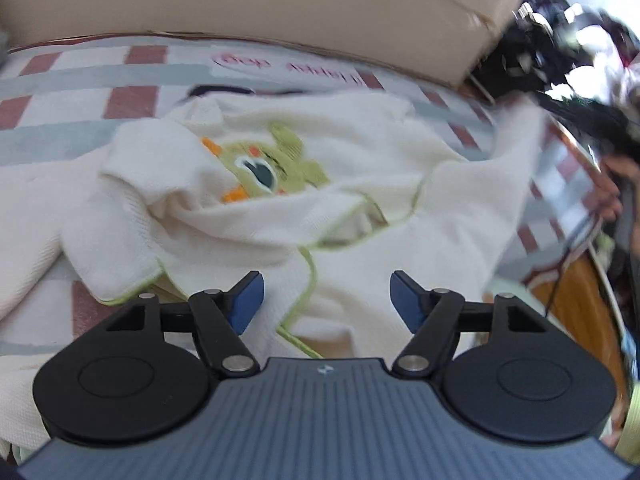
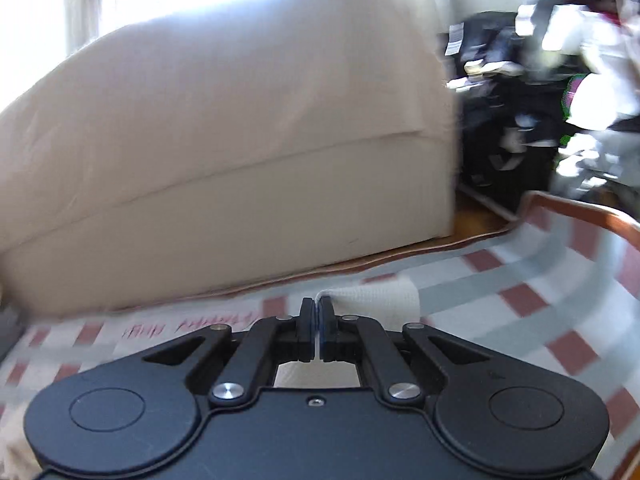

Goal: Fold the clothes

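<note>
Left gripper (image 1: pixel 327 300) hangs with its jaws spread wide and nothing between them, just above the near hem of a cream knit baby top (image 1: pixel 280 200) with a green monster patch (image 1: pixel 268 168), which lies rumpled on a checked blanket (image 1: pixel 80 92) in front of a beige sofa (image 1: pixel 280 8). Right gripper (image 2: pixel 319 320) is pinched nearly closed on a cream cuff (image 2: pixel 372 296), lifted off the blanket on the sofa side of the top. The top looks far from folded: one sleeve is bunched over the chest and the green-trimmed hem (image 1: pixel 308 280) curls under. With only one corner held, a further pull could drag the whole garment across the blanket instead of spreading it. That thin pinch may also slip off the soft knit. If the left jaws close where they hover, they might catch two layers and lock the crease in.
</note>
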